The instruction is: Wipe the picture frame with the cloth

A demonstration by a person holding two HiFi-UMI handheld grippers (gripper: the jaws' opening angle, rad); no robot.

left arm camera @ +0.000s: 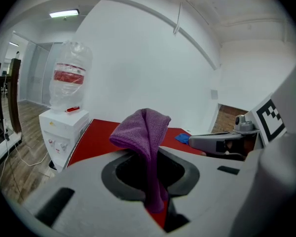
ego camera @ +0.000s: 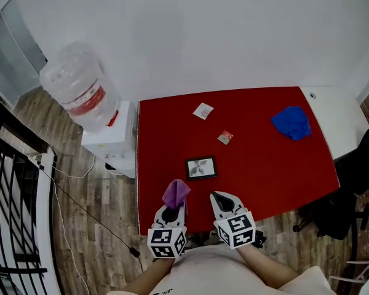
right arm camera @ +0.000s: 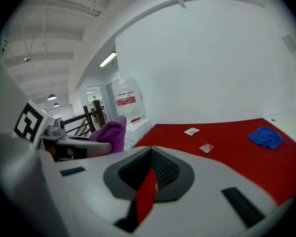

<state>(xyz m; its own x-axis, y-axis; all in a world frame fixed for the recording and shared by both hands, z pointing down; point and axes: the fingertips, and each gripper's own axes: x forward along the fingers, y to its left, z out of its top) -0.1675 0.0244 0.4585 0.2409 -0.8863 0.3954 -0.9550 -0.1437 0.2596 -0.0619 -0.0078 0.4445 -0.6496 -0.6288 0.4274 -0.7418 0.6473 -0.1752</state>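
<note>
- The person is holding both grippers just above the near edge of the red table [ego camera: 264,177]. The step in hand appears to be carrying the cloth forward to the frame. It would likely go best by lowering the loose fold flat onto the glass and wiping with light pressure (a small frame is apt to slide on the tablecloth).
- The free gripper could probably steady the frame by one edge while the other is wiping.
- The left gripper [ego camera: 174,206] is clenching the purple cloth [left arm camera: 145,132]. Its jaws are pinching the lower part, and a rounded fold is standing up and flopping over above them.
- The right gripper [ego camera: 216,196] is carrying nothing. Its jaws are drawn almost together, with only a thin sliver of red table showing between them.
- The picture frame [ego camera: 201,168] is lying flat on the table, just beyond both grippers and nearer the left edge. Neither gripper is touching it.
- Farther back, two small packets [ego camera: 226,137] are lying apart from each other, and a crumpled blue cloth [ego camera: 292,123] is sitting near the far right corner.
</note>
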